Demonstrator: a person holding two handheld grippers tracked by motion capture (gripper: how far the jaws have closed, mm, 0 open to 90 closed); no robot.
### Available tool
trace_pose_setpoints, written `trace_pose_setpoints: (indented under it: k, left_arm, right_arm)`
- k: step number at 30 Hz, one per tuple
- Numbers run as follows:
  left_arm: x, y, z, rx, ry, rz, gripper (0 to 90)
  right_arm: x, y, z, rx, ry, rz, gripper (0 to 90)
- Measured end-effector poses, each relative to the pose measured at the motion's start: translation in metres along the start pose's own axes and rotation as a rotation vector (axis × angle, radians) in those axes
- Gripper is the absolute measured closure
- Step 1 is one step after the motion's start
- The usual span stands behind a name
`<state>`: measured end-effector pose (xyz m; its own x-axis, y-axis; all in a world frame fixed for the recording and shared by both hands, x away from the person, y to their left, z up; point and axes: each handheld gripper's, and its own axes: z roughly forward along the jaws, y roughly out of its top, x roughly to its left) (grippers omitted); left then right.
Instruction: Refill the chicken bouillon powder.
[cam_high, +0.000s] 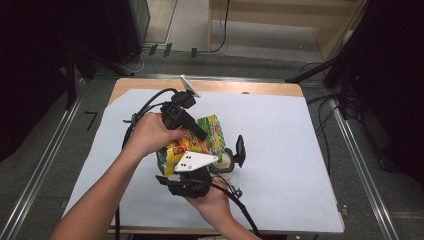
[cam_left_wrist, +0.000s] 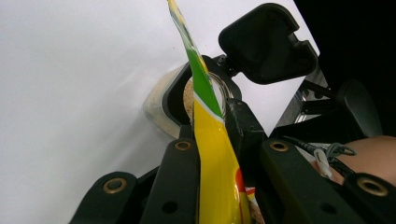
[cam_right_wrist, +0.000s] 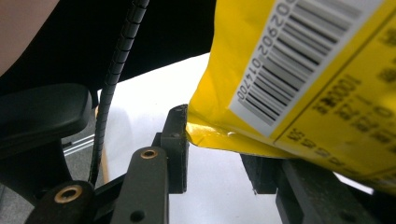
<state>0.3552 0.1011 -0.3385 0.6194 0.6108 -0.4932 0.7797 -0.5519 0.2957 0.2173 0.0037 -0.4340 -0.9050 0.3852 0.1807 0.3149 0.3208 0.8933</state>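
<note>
Both hands are in over the middle of the tabletop (cam_high: 280, 165), which lies under a white sheet, and between them sits a yellow and green snack bag (cam_high: 192, 142), held up off the sheet and tilted. The left gripper (cam_left_wrist: 212, 140) has its fingers (cam_left_wrist: 180, 163) nearly closed and pinching the bag's thin edge; in the left gripper view the foil runs straight up between them, yellow below, green above. Right behind that edge sits a clear jar (cam_left_wrist: 161, 107), lying toward the tabletop's centre with its black flip lid (cam_left_wrist: 266, 42) swung open and something pale and crumbly inside; the bag's green end hangs right at its mouth. In the high view the jar (cam_high: 227, 162) shows just right of the bag, lid (cam_high: 240, 149) standing up. The right gripper (cam_right_wrist: 219, 149) comes in from the near edge, fingers (cam_right_wrist: 175, 140) part open, the bag's barcoded yellow back (cam_right_wrist: 303, 84) resting against the left finger's tip and across the other finger; whether they actually clamp it I cannot tell. A black cable (cam_right_wrist: 114, 79) trails past.
</note>
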Motion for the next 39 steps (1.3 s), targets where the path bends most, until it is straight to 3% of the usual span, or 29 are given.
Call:
trace_pose_setpoints:
  k: [12,16,30,35,39]
  left_arm:
    - [-0.002,0.000,0.004,-0.005,0.001,0.010,81.4]
    - [-0.001,0.000,0.004,0.002,-0.036,0.017,81.8]
    - [-0.015,0.000,0.003,-0.003,0.049,0.066,83.1]
    - [-0.014,0.000,0.003,0.004,0.059,0.049,83.8]
    - [-0.010,0.002,0.003,0.016,0.038,0.012,84.1]
  right_arm:
    - [-0.001,-0.002,-0.002,0.003,0.000,0.012,65.8]
    - [-0.001,-0.001,-0.003,0.000,-0.009,-0.001,66.5]
    - [-0.002,0.000,-0.003,-0.005,-0.002,0.003,67.0]
    - [-0.003,-0.001,-0.002,-0.004,0.007,0.005,67.0]
    - [-0.003,0.000,-0.002,-0.006,0.012,0.001,67.0]
